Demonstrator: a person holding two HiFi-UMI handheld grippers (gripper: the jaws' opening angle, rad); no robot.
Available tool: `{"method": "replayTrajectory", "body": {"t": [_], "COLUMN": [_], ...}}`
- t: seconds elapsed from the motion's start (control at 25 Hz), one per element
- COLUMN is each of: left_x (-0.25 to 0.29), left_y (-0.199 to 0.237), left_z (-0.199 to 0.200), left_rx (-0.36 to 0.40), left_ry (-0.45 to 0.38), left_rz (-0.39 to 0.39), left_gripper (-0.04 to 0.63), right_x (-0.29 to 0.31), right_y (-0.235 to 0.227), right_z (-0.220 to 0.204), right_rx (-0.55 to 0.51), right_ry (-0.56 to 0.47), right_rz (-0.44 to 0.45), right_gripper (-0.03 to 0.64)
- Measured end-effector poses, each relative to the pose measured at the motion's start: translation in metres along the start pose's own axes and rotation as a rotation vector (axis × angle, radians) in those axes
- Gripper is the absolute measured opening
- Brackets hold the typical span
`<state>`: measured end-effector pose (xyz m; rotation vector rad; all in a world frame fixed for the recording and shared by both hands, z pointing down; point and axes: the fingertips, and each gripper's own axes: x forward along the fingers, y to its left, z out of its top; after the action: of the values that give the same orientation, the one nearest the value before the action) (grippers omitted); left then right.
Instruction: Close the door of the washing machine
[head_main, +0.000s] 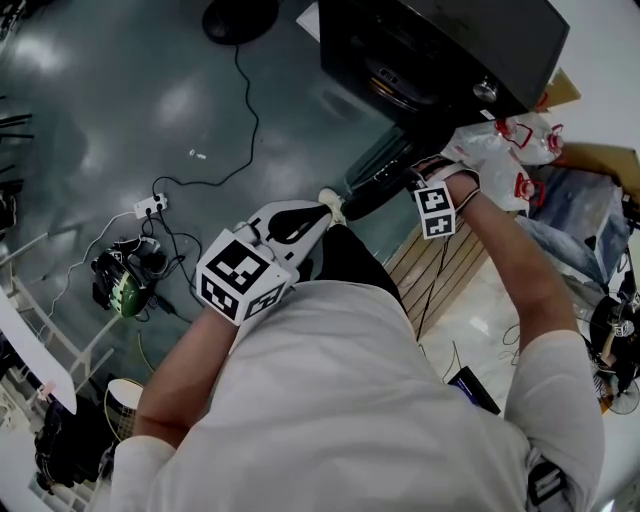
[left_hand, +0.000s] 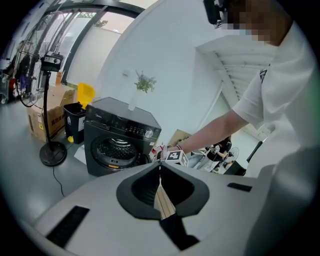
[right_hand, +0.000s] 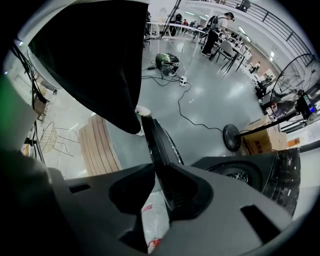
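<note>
The dark washing machine (head_main: 440, 50) stands at the top of the head view, its drum (left_hand: 116, 148) uncovered. Its round door (head_main: 380, 185) swings out toward me. My right gripper (head_main: 418, 185) points down over the door's outer rim. In the right gripper view the rim (right_hand: 160, 145) runs between the jaws, against one of them, and a white bag (right_hand: 152, 220) shows through the gap on the other side. My left gripper (head_main: 325, 207) hangs lower left of the door, apart from it and shut on nothing (left_hand: 160, 167).
White plastic bags (head_main: 500, 150) and clutter lie right of the machine. A slatted wooden panel (head_main: 440, 265) lies below the door. A fan base (head_main: 240, 18), cables and a power strip (head_main: 150, 206) are on the grey floor at left. Cardboard boxes (left_hand: 42, 112) stand behind.
</note>
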<state>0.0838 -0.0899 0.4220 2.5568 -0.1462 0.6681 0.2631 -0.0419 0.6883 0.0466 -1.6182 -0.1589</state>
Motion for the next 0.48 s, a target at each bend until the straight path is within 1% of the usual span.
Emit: {"method": "replayTrajectory", "body": {"t": [0.2,0.48], "left_x": [-0.002,-0.006], "left_y": [0.003,0.013], "left_z": [0.004,0.010], "left_rx": [-0.004,-0.021], "left_ry": [-0.012,-0.040], "left_rz": [0.022,0.079], "left_gripper": [0.020,0.020], "right_x": [0.002,0.008], "right_y": [-0.016,-0.048], "right_z": [0.005,0.010], "right_rx": [0.041,0.117], "right_ry": [-0.014,-0.028], "right_rz": [-0.001,-0.011], "right_gripper": [0.091,0.087]}}
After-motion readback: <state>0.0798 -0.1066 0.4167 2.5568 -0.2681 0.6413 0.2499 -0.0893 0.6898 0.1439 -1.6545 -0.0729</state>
